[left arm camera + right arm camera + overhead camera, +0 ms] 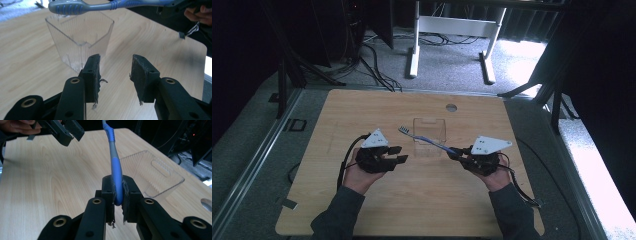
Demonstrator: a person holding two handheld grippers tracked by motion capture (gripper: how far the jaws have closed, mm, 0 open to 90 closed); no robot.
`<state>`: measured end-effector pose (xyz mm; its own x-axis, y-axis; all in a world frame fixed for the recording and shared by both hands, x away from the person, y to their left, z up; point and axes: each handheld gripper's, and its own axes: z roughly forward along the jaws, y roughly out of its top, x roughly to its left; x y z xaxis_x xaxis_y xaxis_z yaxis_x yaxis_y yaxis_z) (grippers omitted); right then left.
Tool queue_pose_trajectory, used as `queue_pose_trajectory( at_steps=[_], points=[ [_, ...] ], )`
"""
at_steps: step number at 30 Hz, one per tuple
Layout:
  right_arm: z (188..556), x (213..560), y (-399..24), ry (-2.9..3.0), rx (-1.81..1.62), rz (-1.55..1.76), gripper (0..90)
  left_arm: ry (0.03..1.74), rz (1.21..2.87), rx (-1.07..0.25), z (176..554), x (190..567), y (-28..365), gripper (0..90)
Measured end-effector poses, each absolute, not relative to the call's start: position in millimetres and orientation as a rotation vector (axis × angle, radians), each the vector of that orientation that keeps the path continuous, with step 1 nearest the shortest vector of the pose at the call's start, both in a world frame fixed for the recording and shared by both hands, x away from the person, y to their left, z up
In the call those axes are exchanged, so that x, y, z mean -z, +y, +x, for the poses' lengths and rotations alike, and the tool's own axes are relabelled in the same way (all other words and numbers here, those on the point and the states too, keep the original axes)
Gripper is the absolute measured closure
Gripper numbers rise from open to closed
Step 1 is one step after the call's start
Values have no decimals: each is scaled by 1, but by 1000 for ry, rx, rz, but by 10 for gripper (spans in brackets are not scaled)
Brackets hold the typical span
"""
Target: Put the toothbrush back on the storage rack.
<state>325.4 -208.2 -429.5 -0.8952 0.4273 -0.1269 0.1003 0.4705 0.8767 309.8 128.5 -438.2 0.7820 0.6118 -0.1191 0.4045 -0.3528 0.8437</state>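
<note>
A blue and grey toothbrush [424, 139] is held by its handle end in my right gripper [455, 151], whose jaws are shut on it [117, 187]. Its bristle head [404, 131] points left, above and beside the rim of a clear ribbed plastic cup [429, 132] standing mid-table. In the left gripper view the toothbrush head [72, 7] hangs over the cup [80, 37]. My left gripper [398, 154] is open with nothing between its fingers [93, 75], left of the cup.
The wooden table [362, 200] has a round cable hole [451, 107] at the back. Beyond the far edge stands a white desk frame [452, 35] with cables on the floor. Dark curtains flank both sides.
</note>
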Motion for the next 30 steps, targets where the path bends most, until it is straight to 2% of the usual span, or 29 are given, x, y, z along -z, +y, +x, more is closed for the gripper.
queue_pose_trajectory(
  at_steps=[13, 30],
  points=[
    [324, 428, -199, 2328, -1442, 440, 814, 835, 1827, -286, 312, 427, 125, 581],
    [320, 434, -192, 2289, -1474, 423, 814, 879, 1734, -248, 319, 424, 114, 523]
  ],
)
